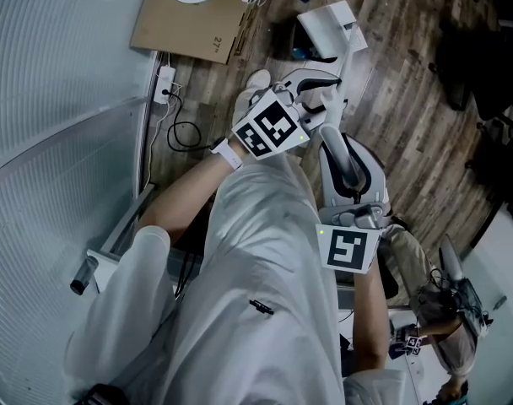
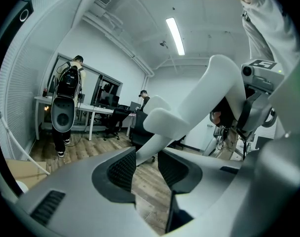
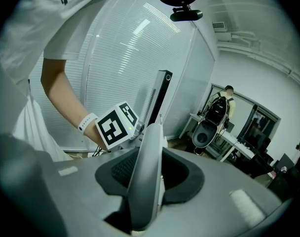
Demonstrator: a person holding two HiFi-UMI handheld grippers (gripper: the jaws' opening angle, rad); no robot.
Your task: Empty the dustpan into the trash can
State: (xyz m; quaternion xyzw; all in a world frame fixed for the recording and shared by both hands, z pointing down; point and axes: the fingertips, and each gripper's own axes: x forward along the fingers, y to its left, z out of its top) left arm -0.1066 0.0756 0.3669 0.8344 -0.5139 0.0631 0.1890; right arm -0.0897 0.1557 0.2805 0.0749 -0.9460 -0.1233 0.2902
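Observation:
A white long-handled dustpan (image 1: 331,24) hangs over the wooden floor, pan end far from me and lifted off the boards. My left gripper (image 1: 321,99) is shut on the thin part of its handle (image 2: 152,149), which runs between the pads and up to the right. My right gripper (image 1: 328,138) sits just behind it, shut on the thicker pale handle (image 3: 146,157) that fills the gap between its jaws. The left gripper's marker cube (image 3: 115,125) shows close ahead in the right gripper view. I cannot make out a trash can in any view.
A flat cardboard box (image 1: 189,15) lies on the floor ahead, with a power strip and cable (image 1: 168,95) beside the ribbed white wall (image 1: 62,99). A dark chair (image 1: 480,66) stands at the right. A person (image 2: 66,107) stands by desks (image 2: 98,112) farther off.

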